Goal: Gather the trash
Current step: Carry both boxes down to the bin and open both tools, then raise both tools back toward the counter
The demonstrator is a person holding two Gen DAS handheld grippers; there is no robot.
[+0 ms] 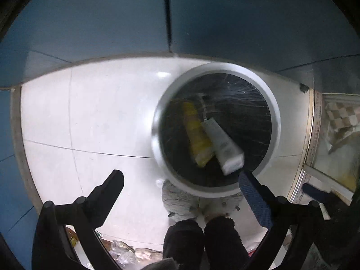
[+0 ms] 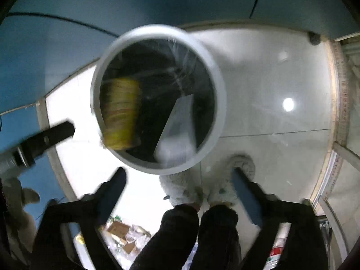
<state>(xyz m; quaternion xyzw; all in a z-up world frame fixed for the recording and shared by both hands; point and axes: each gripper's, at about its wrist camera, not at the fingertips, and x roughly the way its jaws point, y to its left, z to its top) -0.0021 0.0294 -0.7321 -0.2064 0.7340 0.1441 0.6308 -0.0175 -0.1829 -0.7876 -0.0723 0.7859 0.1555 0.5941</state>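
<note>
A round bin with a pale rim point(image 1: 156, 132) and a black liner stands on the white tiled floor below both grippers. Inside it are a yellow packet point(image 1: 198, 132) and a white box point(image 1: 225, 148), side by side and blurred. The right wrist view shows the same bin rim point(image 2: 95, 94), yellow packet point(image 2: 121, 112) and white box point(image 2: 177, 132). My left gripper point(image 1: 181, 177) is open and empty just over the bin's near edge. My right gripper point(image 2: 178, 173) is also open and holds nothing, above the near rim.
A person's fluffy slippers point(image 1: 180, 200) and dark trouser legs point(image 1: 202, 240) stand right beside the bin. Loose wrappers point(image 1: 126, 254) and cardboard scraps point(image 2: 119, 229) lie at the bottom edge. A blue wall point(image 1: 90, 22) runs behind the bin, and a door threshold point(image 1: 312, 135) is at right.
</note>
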